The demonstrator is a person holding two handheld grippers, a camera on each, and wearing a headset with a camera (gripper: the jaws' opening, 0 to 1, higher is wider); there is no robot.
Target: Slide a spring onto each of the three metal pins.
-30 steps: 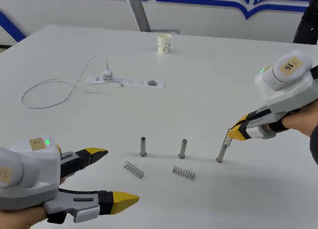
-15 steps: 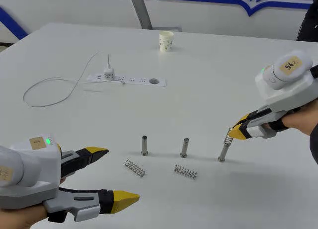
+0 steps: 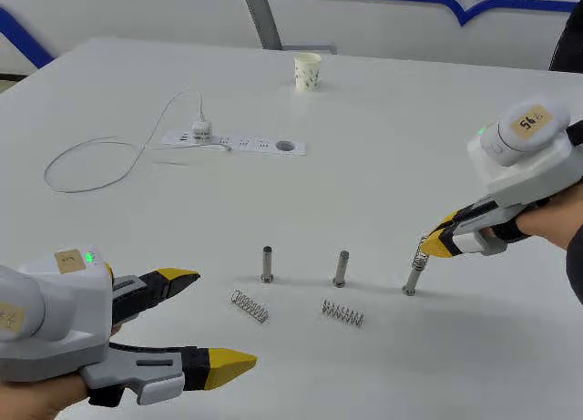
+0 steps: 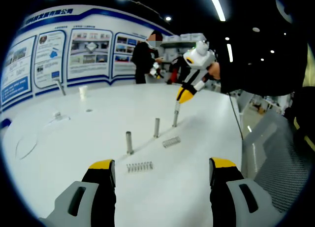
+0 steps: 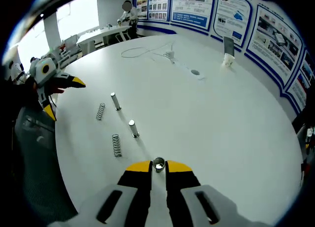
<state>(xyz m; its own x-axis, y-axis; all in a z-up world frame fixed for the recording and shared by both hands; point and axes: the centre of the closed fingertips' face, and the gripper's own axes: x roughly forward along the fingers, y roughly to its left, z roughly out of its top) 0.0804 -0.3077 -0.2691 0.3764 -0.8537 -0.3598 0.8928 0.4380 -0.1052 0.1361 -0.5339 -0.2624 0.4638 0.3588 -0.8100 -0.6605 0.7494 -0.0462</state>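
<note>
The bench (image 3: pixel 383 147) is big, white and smooth, and it goes back to a white wall (image 3: pixel 137 10) with blue lines on it. Far back on the bench stands a paper cup (image 3: pixel 308 71). Nearer lies a white power strip (image 3: pixel 241 144) with a plug (image 3: pixel 201 128) in it, and a thin white cable (image 3: pixel 91 160) curls away from it in a loop. Three metal pins stand upright in a row near the front: the left pin (image 3: pixel 267 263), the middle pin (image 3: pixel 341 268) and the right pin (image 3: pixel 411 281). Two loose springs lie flat on the bench just in front of them, one spring (image 3: pixel 249 306) by the left pin and another spring (image 3: pixel 342 313) by the middle pin. The right tongs (image 3: pixel 424 249) are closed narrow on a third spring (image 3: pixel 419 256), which sits at the top of the right pin. The left tongs (image 3: pixel 223 317) are spread wide and hold nothing, low and near, well apart from the pins. In the left gripper view the wall has posters (image 4: pixel 88 49), a person (image 4: pixel 145 64) stands past the bench, and lights (image 4: pixel 216 5) shine on the dark ceiling.
</note>
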